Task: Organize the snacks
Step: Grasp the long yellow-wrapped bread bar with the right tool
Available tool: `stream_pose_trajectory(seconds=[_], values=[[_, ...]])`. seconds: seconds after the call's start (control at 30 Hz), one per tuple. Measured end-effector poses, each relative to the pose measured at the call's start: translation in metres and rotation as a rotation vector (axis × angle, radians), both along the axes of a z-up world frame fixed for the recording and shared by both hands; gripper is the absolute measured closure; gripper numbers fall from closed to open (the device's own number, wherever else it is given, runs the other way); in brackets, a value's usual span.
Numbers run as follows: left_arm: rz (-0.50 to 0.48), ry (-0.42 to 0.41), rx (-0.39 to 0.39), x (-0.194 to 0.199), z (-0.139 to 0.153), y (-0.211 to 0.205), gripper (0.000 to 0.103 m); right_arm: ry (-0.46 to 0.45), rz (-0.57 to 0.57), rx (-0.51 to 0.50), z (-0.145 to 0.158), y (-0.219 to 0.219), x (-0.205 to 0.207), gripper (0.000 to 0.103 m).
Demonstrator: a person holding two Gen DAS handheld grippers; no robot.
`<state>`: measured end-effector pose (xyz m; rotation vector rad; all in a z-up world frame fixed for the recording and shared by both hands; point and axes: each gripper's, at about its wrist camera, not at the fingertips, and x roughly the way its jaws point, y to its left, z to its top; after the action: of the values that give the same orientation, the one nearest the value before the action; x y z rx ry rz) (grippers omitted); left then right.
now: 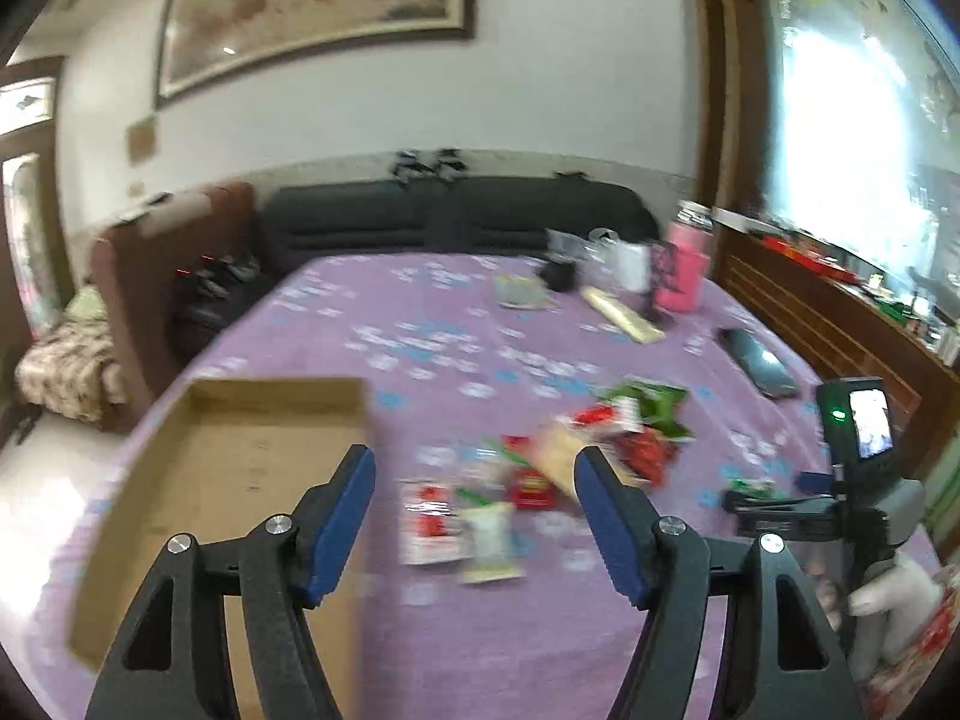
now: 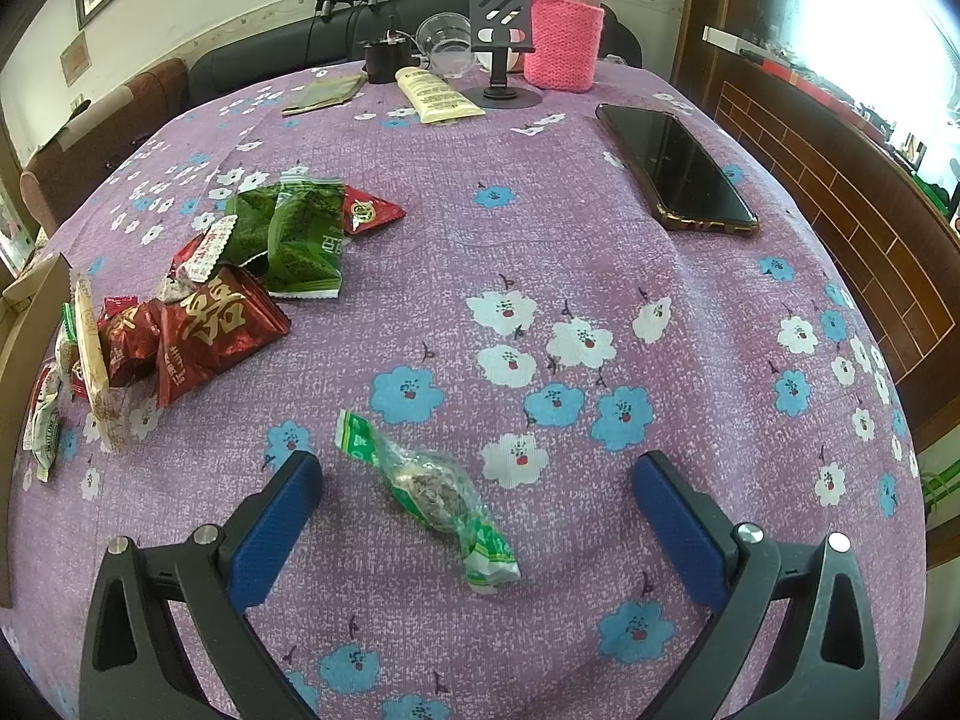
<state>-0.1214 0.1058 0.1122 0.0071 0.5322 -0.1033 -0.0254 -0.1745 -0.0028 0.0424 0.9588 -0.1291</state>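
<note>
A shallow cardboard box [image 1: 234,468] lies on the purple flowered tablecloth at the left, empty inside. A pile of snack packets [image 1: 570,456] lies to its right; in the right wrist view the pile has red packets [image 2: 210,324] and green packets [image 2: 300,234]. One clear packet with green ends [image 2: 426,492] lies alone between the fingers of my right gripper [image 2: 477,480], which is open just above the cloth. My left gripper [image 1: 474,480] is open and empty, held above the table between the box and the pile. The left wrist view is blurred.
At the far end stand a pink-sleeved bottle [image 2: 564,36], a black phone stand [image 2: 501,42], a cream tube [image 2: 435,96], a flat olive packet [image 2: 327,93] and a clear cup [image 2: 447,39]. A black phone [image 2: 675,168] lies at the right. A dark sofa [image 1: 456,210] stands behind the table.
</note>
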Motion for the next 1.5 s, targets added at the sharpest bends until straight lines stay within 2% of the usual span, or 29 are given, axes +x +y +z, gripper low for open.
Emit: stream_pose_trajectory(seconds=[0.2, 0.3, 0.37, 0.43, 0.53, 0.6, 0.63, 0.67, 0.7, 0.77, 0.83, 1.0, 1.03, 1.1, 1.2, 1.33, 1.5], values=[[0.050, -0.012, -0.051, -0.008, 0.000, 0.037, 0.030, 0.007, -0.008, -0.001, 0.000, -0.001, 0.003, 0.000], [0.049, -0.013, -0.037, -0.009, -0.005, 0.039, 0.030, 0.016, -0.010, -0.009, 0.002, -0.003, 0.001, 0.000], [0.033, -0.005, -0.027, -0.009, -0.009, 0.038, 0.030, -0.003, -0.017, -0.033, 0.008, -0.001, -0.006, 0.010], [0.027, 0.002, -0.024, -0.012, -0.012, 0.039, 0.030, -0.064, -0.007, -0.032, 0.021, 0.002, -0.016, 0.011], [-0.001, 0.025, -0.040, -0.009, -0.019, 0.038, 0.030, -0.171, 0.094, -0.002, 0.047, 0.022, -0.024, 0.012], [-0.015, 0.041, -0.045, -0.008, -0.023, 0.035, 0.037, -0.189, 0.196, 0.037, 0.055, 0.041, -0.020, 0.014], [-0.029, 0.053, -0.058, -0.007, -0.025, 0.034, 0.043, -0.189, 0.239, 0.047, 0.056, 0.050, -0.016, 0.017], [-0.045, 0.067, -0.073, -0.005, -0.026, 0.034, 0.046, -0.187, 0.285, 0.054, 0.057, 0.062, -0.011, 0.025], [-0.052, 0.075, -0.079, -0.005, -0.027, 0.033, 0.046, -0.179, 0.335, 0.056, 0.056, 0.076, -0.005, 0.034], [-0.054, 0.078, -0.078, -0.005, -0.027, 0.033, 0.046, -0.157, 0.398, 0.044, 0.049, 0.098, 0.005, 0.044], [-0.067, 0.086, -0.083, -0.006, -0.026, 0.034, 0.046, -0.124, 0.445, 0.025, 0.040, 0.119, 0.017, 0.050], [-0.116, 0.113, -0.084, -0.004, -0.028, 0.031, 0.046, -0.090, 0.491, -0.013, 0.024, 0.151, 0.032, 0.051], [-0.128, 0.121, -0.089, -0.003, -0.029, 0.029, 0.046, -0.091, 0.490, -0.015, 0.024, 0.152, 0.032, 0.055], [-0.152, 0.137, -0.102, 0.001, -0.031, 0.026, 0.046, -0.100, 0.485, -0.009, 0.026, 0.152, 0.029, 0.079], [-0.174, 0.167, -0.101, 0.010, -0.035, 0.017, 0.046, -0.094, 0.485, 0.057, 0.031, 0.144, 0.027, 0.093], [-0.196, 0.216, -0.094, 0.025, -0.043, 0.003, 0.046, -0.074, 0.457, 0.160, 0.033, 0.121, 0.023, 0.094], [-0.226, 0.289, -0.055, 0.051, -0.059, -0.016, 0.060, -0.075, 0.413, 0.283, 0.033, 0.091, 0.011, 0.094]])
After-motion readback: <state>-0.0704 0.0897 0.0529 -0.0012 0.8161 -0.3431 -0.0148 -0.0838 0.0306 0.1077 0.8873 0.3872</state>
